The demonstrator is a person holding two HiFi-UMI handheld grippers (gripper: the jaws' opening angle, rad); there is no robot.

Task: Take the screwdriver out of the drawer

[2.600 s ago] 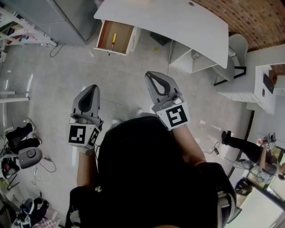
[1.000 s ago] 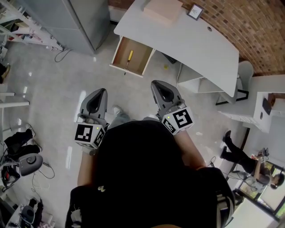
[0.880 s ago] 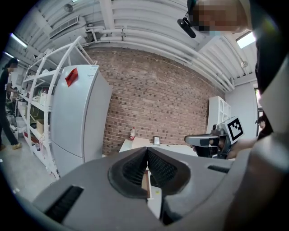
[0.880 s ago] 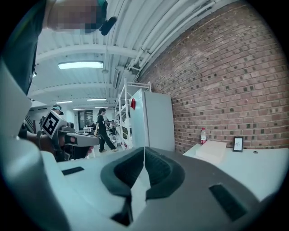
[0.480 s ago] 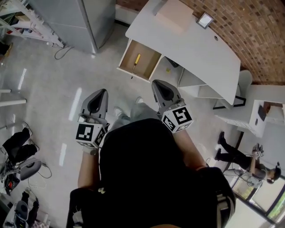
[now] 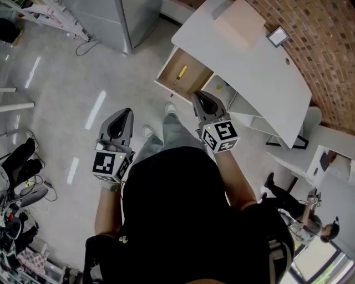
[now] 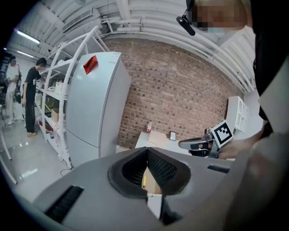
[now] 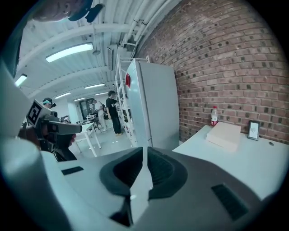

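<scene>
The screwdriver (image 6: pixel 181 72), with a yellow handle, lies in the open wooden drawer (image 6: pixel 194 83) under the white desk (image 6: pixel 255 66). My right gripper (image 6: pixel 198 95) hangs just short of the drawer's front corner; its jaws are opening, a thin slit apart, nothing between them. My left gripper (image 6: pixel 124 112) is shut and empty over the floor, well left of the drawer. In the left gripper view the screwdriver (image 7: pixel 144 181) and drawer (image 7: pixel 154 186) show through the left gripper (image 7: pixel 147 149). The right gripper (image 8: pixel 144 148) points over the desk top (image 8: pixel 235 158).
A grey fridge (image 6: pixel 138 16) stands left of the desk. A flat box (image 6: pixel 239 22) and a small frame (image 6: pixel 277 36) sit on the desk, a bottle (image 8: pixel 214 115) by the brick wall. Bags and cables (image 6: pixel 22 161) litter the floor at left. People stand by shelving (image 7: pixel 31 85).
The desk and open drawer have come closer. Both grippers moved forward toward them, and the right gripper's tips now reach the drawer's front corner.
</scene>
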